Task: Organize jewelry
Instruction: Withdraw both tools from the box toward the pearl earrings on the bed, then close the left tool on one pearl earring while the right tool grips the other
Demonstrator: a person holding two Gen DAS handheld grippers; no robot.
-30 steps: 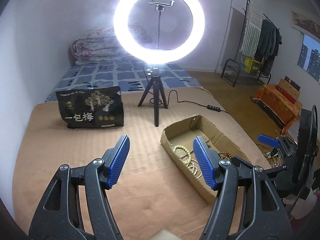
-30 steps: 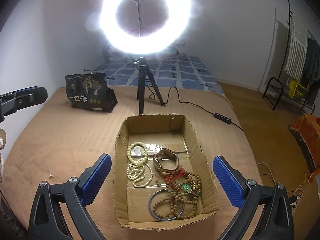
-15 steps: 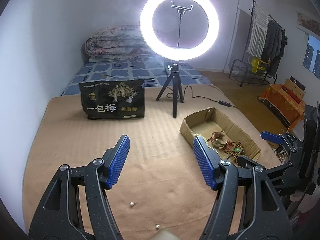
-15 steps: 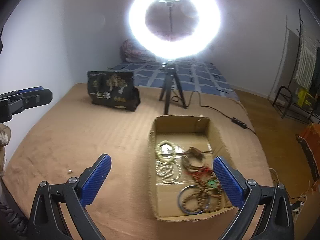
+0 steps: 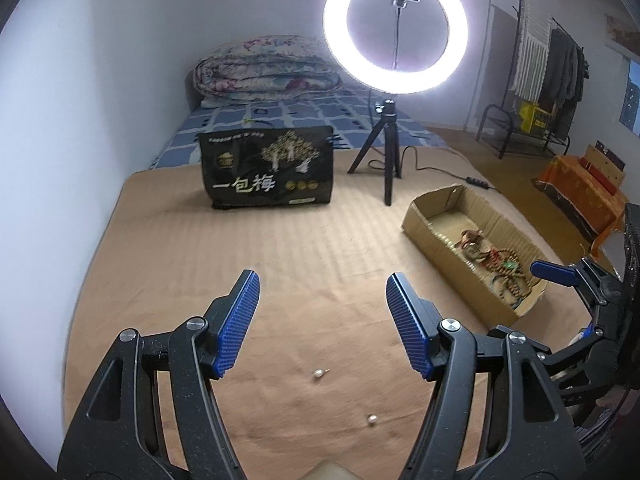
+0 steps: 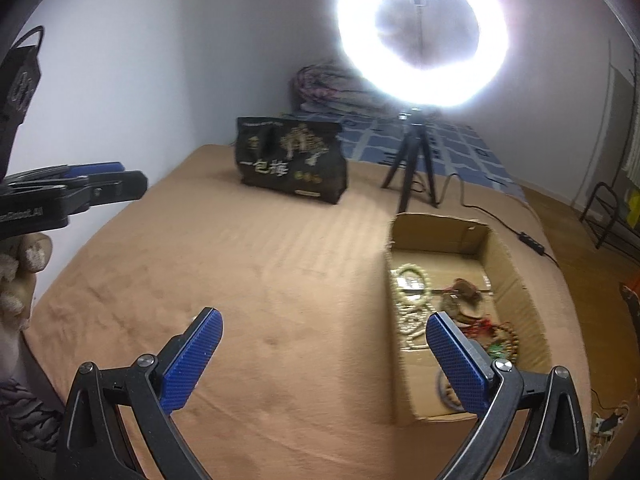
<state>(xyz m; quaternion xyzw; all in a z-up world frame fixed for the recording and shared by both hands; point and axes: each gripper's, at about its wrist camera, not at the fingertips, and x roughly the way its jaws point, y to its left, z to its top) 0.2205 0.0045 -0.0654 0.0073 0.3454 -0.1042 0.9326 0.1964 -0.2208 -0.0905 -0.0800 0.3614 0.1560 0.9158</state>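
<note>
A: From the left wrist view, the left gripper [image 5: 322, 292] stands open with nothing between its blue ribbed pads, above the tan-brown blanket covering the bed [image 5: 180, 264]. Two small pale pearl stud earrings lie loose on that blanket: the nearer-centre pearl stud [image 5: 319, 374] just below the gap of the fingers, the second pearl stud [image 5: 372, 420] lower and to the right.

B: The right wrist view shows neither stud. Its right gripper [image 6: 324, 330] is also open and empty, hanging over bare blanket, with its right finger overlapping the open brown cardboard box [image 6: 500, 276].

A: What lies inside the box?

B: A pale cream beaded bracelet [image 6: 412, 276] near the far left, a brown leather-like band [image 6: 464, 300] in the middle, and dark wooden bead strings [image 6: 506, 340] with a red cord and a green piece nearer the camera. The picture is blurred, so finer detail is lost.

A: My view shows the same box [image 5: 432, 236] only from its side, off to the right, so the cream bracelet is mostly hidden behind the wall.

B: Both views catch the black printed snack bag [image 6: 292, 160] standing on the bed and the lit white ring light on a black tripod [image 6: 422, 36]. Mine alone shows the person's fingers [image 6: 24, 264] under the left gripper at the left edge.

A: Mine alone shows the folded floral quilt [image 5: 264, 68] clearly and the clothes rack [image 5: 548, 72].
</note>
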